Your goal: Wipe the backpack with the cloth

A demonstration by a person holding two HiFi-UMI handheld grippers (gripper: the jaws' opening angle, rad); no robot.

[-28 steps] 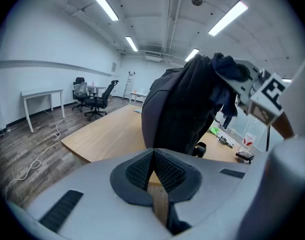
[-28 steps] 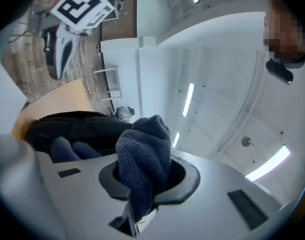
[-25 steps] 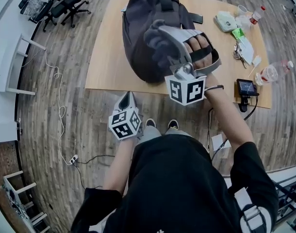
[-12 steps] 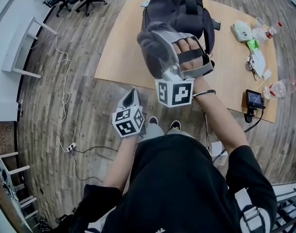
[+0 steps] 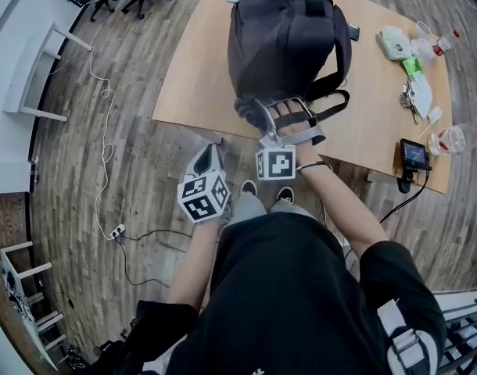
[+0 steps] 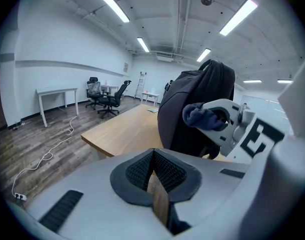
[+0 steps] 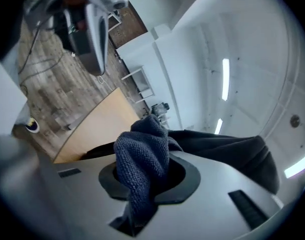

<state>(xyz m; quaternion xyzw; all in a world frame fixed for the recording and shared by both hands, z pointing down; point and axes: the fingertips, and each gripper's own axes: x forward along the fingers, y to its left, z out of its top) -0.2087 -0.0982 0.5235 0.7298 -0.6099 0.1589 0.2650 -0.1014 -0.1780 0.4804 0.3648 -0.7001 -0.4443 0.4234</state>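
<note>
One risk: our right gripper [image 7: 151, 175] clamps just a fold of cloth [image 7: 140, 156], low on the backpack [image 5: 289, 41]; drag may pull it free. Backpack stands on the table [image 5: 198, 84] and our left gripper [image 6: 153, 175], closed, is clear of it, so it could tip.

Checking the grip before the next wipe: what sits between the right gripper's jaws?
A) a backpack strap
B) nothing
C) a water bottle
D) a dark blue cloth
D: the right gripper view shows the right gripper shut on the bunched dark blue cloth.
</note>
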